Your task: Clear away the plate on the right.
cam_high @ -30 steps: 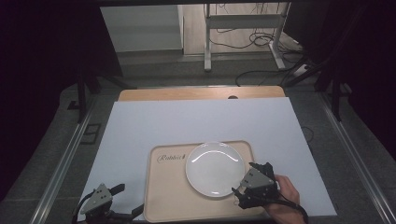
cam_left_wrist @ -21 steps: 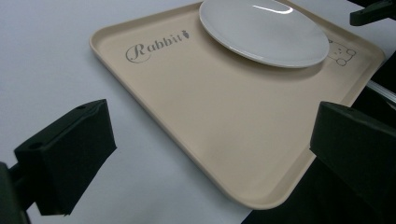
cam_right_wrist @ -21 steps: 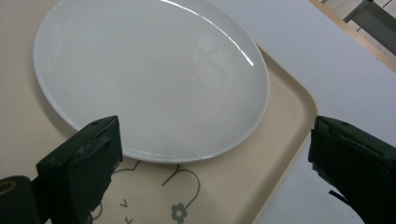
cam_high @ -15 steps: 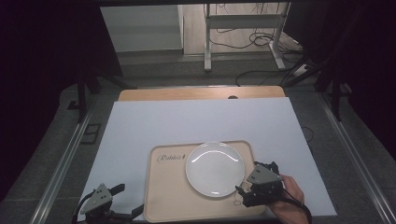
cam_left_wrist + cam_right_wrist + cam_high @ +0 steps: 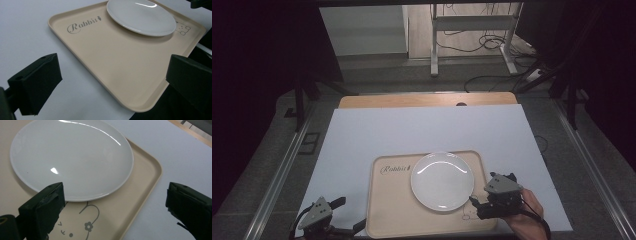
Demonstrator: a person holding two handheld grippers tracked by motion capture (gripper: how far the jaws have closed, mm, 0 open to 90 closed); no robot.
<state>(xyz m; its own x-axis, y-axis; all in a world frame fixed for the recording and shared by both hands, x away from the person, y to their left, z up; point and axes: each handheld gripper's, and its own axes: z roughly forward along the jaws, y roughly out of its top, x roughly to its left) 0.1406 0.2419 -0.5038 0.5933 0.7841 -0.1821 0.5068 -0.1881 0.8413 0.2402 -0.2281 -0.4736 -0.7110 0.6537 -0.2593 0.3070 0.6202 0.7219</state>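
Observation:
A white plate [image 5: 442, 181] lies on the right half of a beige tray [image 5: 392, 205] printed "Rabbit". My right gripper [image 5: 475, 207] hovers over the tray's front right corner, just right of the plate. It is open and holds nothing. In the right gripper view the plate [image 5: 72, 157] lies ahead between the spread jaws of the gripper [image 5: 115, 192], above a cartoon face on the tray [image 5: 150, 177]. My left gripper [image 5: 352, 214] rests open at the tray's front left corner. In the left gripper view the gripper [image 5: 112, 72] straddles the tray [image 5: 112, 57], with the plate [image 5: 141, 16] farther off.
A white sheet [image 5: 412, 130] covers the table, and a strip of wooden tabletop [image 5: 427, 100] shows at its far edge. Metal rails [image 5: 287, 165] run along both sides. A desk frame [image 5: 472, 30] and cables stand on the floor beyond.
My right gripper has drawn back to the right and toward the front edge, off the plate's rim. The plate, tray and left gripper have not moved.

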